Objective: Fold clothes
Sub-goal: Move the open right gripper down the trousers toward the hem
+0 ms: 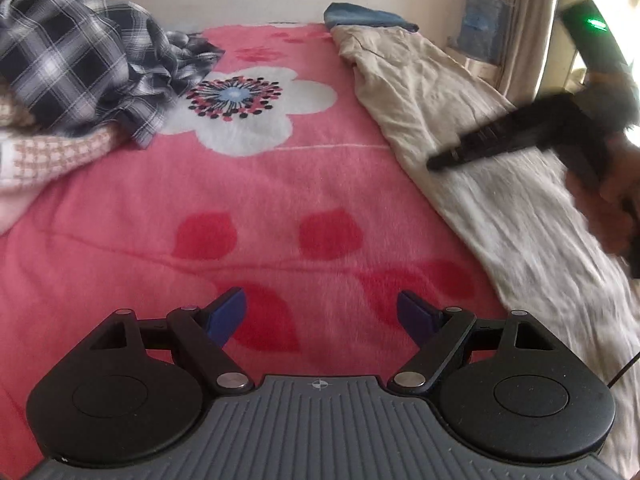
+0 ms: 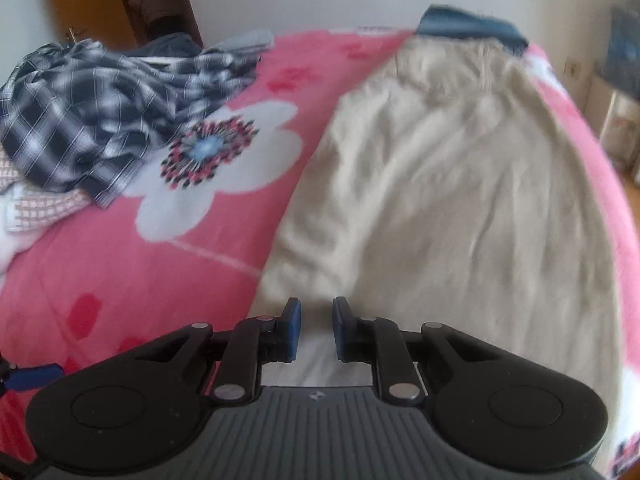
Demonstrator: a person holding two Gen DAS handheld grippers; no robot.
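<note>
A beige garment (image 1: 460, 120) (image 2: 460, 200) lies spread lengthwise along the right side of a pink flowered blanket (image 1: 280, 208) (image 2: 120, 264). My left gripper (image 1: 322, 316) is open wide above bare blanket, left of the garment, with nothing between its blue pads (image 1: 226, 314). My right gripper (image 2: 317, 328) hovers over the garment's near end. Its pads (image 2: 294, 328) stand a narrow gap apart, and no cloth is pinched between them. In the left wrist view the right gripper (image 1: 436, 162) is a blurred black shape above the garment, held by a hand (image 1: 608, 200).
A crumpled black-and-white plaid shirt (image 1: 80, 68) (image 2: 92, 116) is piled at the blanket's left on a pink-checked cloth (image 1: 52, 152) (image 2: 44, 204). A folded blue cloth (image 1: 368, 16) (image 2: 472, 24) sits at the far end by the wall. The bed's right edge drops off beside the garment.
</note>
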